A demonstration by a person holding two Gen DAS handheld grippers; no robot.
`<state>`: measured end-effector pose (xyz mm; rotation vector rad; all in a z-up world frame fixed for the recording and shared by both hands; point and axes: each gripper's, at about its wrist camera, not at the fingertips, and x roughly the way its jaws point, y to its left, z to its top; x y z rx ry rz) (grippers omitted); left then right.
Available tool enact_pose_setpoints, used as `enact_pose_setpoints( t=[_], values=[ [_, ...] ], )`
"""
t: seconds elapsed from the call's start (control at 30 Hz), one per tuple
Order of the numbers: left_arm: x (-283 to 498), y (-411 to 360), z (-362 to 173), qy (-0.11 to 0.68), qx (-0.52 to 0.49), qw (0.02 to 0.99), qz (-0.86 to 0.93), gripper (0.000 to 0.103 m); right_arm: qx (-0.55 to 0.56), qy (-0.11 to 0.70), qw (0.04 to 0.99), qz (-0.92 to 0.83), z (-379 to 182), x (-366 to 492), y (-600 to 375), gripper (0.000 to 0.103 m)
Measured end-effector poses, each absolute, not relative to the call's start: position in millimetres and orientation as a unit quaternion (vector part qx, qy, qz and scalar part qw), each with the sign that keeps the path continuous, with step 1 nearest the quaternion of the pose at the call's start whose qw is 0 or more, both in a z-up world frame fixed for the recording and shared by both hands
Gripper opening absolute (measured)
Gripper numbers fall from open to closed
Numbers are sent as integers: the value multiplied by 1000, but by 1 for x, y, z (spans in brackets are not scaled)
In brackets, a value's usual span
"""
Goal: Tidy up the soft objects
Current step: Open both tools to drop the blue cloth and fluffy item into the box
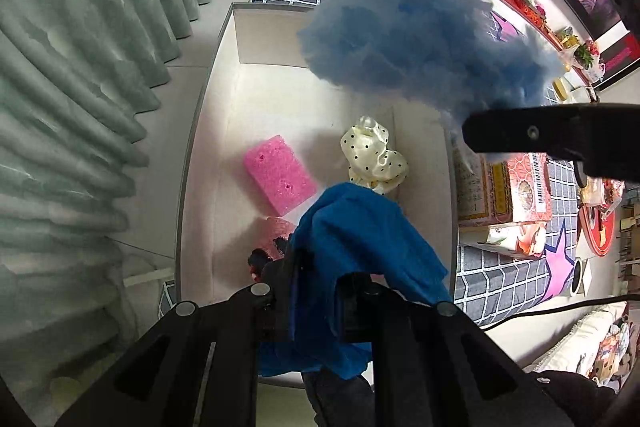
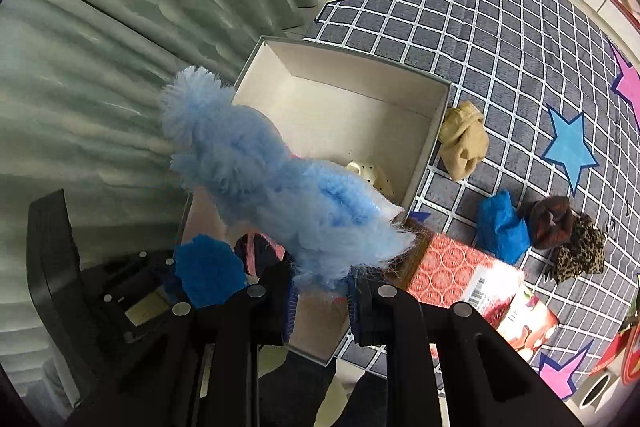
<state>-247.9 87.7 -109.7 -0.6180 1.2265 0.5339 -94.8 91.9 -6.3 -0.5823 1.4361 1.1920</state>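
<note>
Green curtains hang along the left of a floor spread with a gray checked rug [image 2: 460,39], and an open white box [image 2: 434,131] sits at the rug's near-left edge. Over that box the left claw [image 1: 316,267] is clamped on a dark blue cloth [image 1: 360,227], and the right claw [image 2: 320,291] is clamped on a pale blue fluffy duster [image 2: 280,187]; both hang above the box rather than in it. I judge the sorting to be roughly half done: a pink sponge [image 1: 278,175], a cream dotted scrunchie [image 1: 374,157] and a pink mesh piece [image 1: 278,231] already lie on the box floor, two more things are about to go in, and others wait on the rug. Only the right view shows those leftovers, just right of the box: a tan cloth [image 2: 464,143], a blue cloth [image 2: 502,227], a brown scrunchie [image 2: 552,221] and a leopard scrunchie [image 2: 580,255]. Only the left view shows the sponge and mesh piece, which the duster hides from the other camera.
</note>
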Motion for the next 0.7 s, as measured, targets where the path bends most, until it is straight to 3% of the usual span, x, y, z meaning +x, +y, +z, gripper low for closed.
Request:
enact_pose_setpoints(
  t=[0.57, 0.63, 0.7],
  values=[
    [-239, 88, -117, 572, -283, 733, 235, 16, -256, 610, 553, 507, -12, -94, 109, 22],
    [-238, 87, -116, 572, -280, 735, 233, 25, -254, 609, 555, 507, -12, -93, 110, 22],
    [-237, 86, -116, 573, -275, 735, 235, 47, -250, 611, 554, 507, -11, -91, 110, 26]
  ],
)
